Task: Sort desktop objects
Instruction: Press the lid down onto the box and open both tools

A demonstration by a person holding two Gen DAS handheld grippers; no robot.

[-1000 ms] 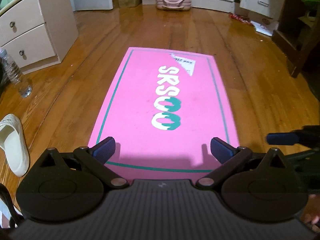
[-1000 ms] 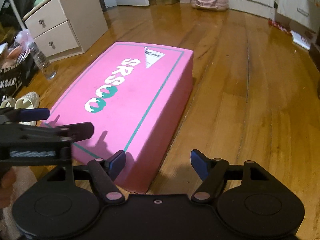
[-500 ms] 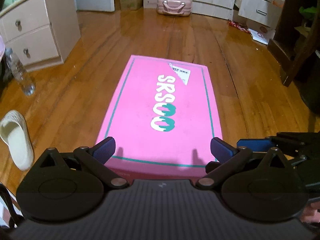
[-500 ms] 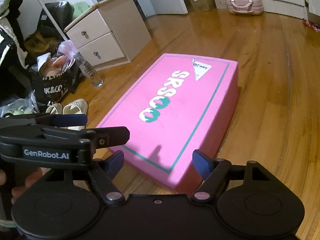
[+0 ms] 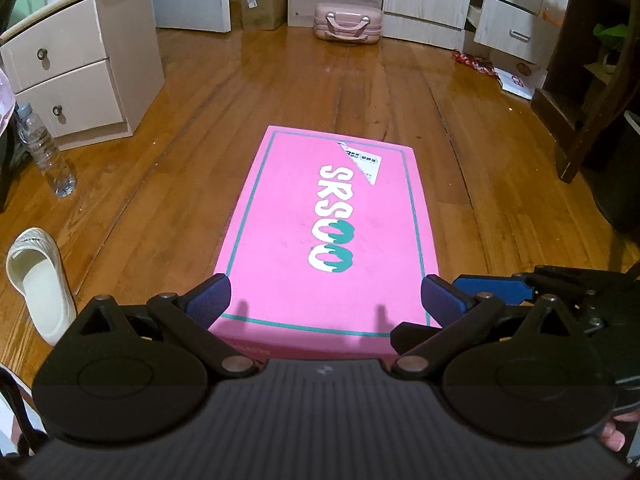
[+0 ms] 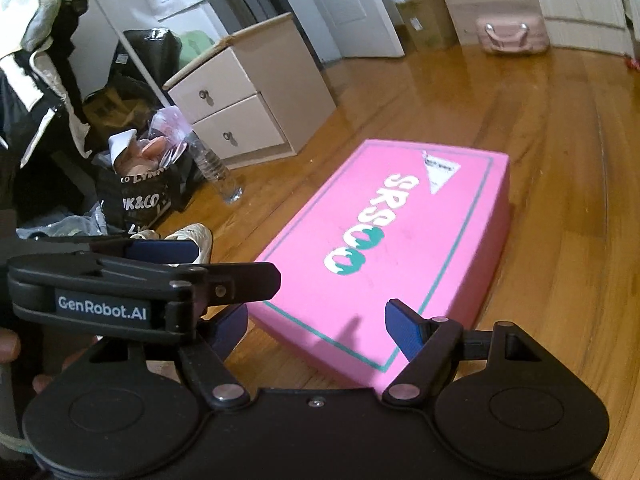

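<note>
Left gripper (image 5: 325, 301): my jaws stand wide apart with nothing between the pads; I see it hang over the near short end of the pink box.
Right gripper (image 6: 317, 327): my jaws are apart and have just been opening a little further; nothing is between them. The near corner of the box shows through the gap.
Pink box (image 5: 332, 236): flat on the wooden floor (image 5: 240, 92), at 12 o'clock from my left gripper, long side running away from me; white and green lettering on the lid, a torn white label (image 5: 362, 158) near its far end.
Other gripper in view: the right one's blue tip sits at 3 o'clock in my left view, just beside the box.
Drawer cabinet (image 5: 76, 68): at 10 o'clock, well apart from the box.
Water bottle (image 5: 46, 150): upright, at 9 o'clock, near the cabinet.
Slipper (image 5: 38, 280): cream, at 8 o'clock on the floor.
Pink case (image 5: 347, 24): far back at 12 o'clock.
</note>
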